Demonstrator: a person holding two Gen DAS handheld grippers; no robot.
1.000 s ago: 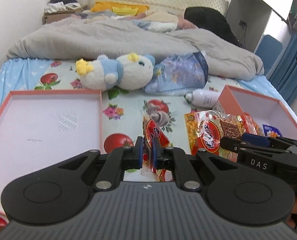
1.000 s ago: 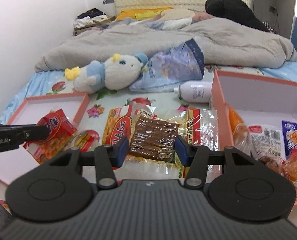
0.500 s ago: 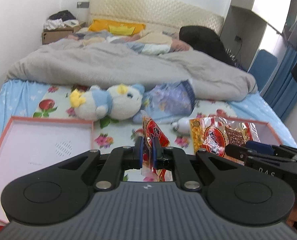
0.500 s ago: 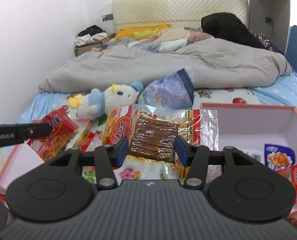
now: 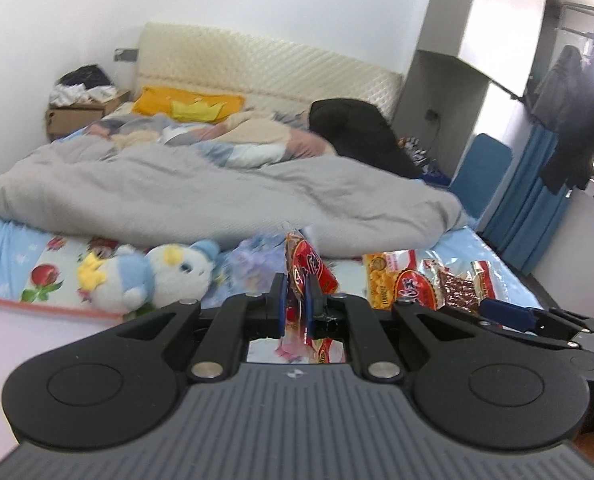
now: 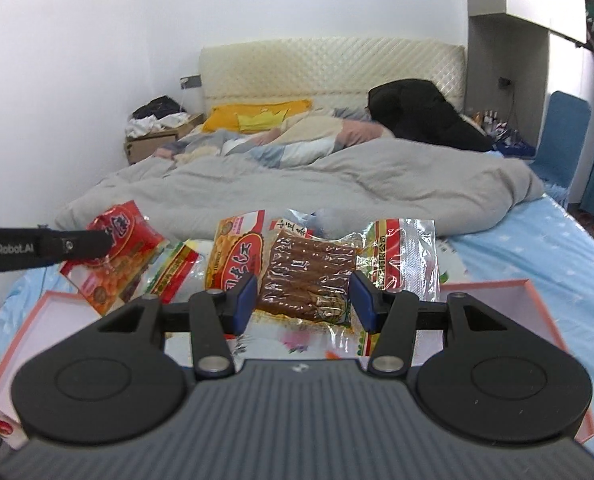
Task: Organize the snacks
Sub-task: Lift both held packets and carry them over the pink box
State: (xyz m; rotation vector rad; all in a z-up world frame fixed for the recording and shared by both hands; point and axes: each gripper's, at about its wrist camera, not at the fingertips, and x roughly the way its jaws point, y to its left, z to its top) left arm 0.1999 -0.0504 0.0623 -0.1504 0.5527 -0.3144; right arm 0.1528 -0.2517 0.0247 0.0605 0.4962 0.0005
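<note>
Above the bed, the left gripper (image 5: 295, 302) pinches a red snack packet (image 5: 306, 267) while the right gripper (image 6: 303, 300) clamps a sausage pack (image 6: 309, 276), apparently for boxing.

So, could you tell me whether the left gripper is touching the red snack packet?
Touching: the left wrist view shows the left gripper clamped shut on the red snack packet.
</note>
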